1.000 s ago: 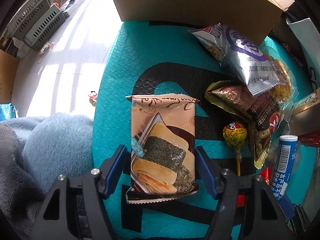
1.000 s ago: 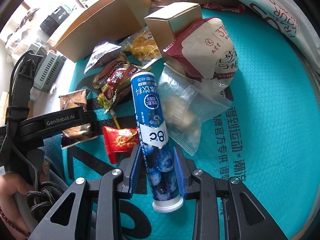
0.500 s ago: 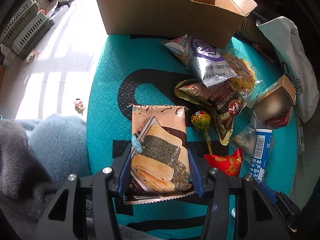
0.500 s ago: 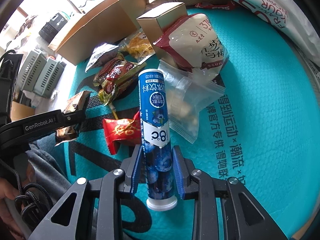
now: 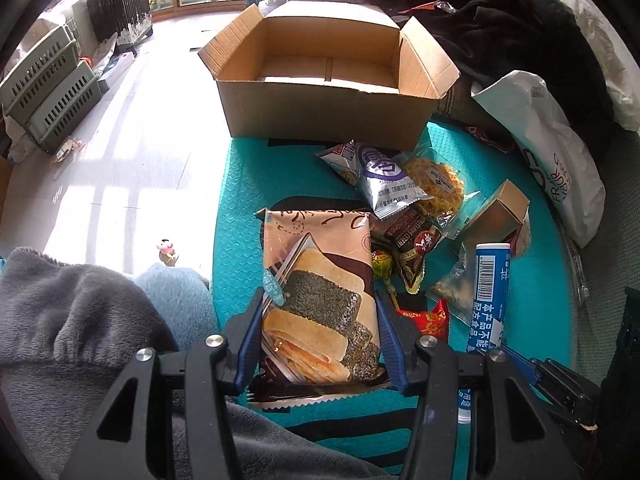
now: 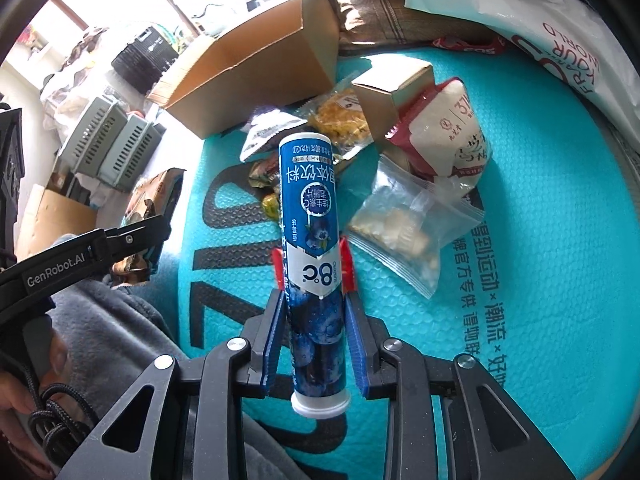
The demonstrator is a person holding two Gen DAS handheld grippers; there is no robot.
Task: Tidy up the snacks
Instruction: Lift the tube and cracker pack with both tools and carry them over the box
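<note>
My left gripper [image 5: 318,316] is shut on a tan seaweed-roll snack packet [image 5: 316,292] and holds it above the teal mat [image 5: 244,184]. My right gripper [image 6: 314,296] is shut on a blue tablet tube [image 6: 312,216] and holds it raised over the mat [image 6: 540,260]; the tube also shows in the left wrist view [image 5: 490,296]. An open, empty cardboard box [image 5: 328,76] stands at the mat's far edge, also seen in the right wrist view [image 6: 248,68]. Loose snacks lie between: a silver-purple chip bag [image 5: 380,176], a yellow noodle pack [image 5: 436,180], a dark wrapped bar [image 5: 416,244], a red candy [image 5: 428,316].
A small brown box [image 6: 392,88], a red-and-white pouch [image 6: 448,136] and a clear bag of crackers [image 6: 404,228] lie on the mat. A white plastic bag [image 5: 552,168] is at right. Grey crates [image 5: 44,92] stand on the floor at left. Grey fleece [image 5: 80,320] is below.
Both grippers have lifted their items off the mat and drawn back. The box interior now shows in the left wrist view.
</note>
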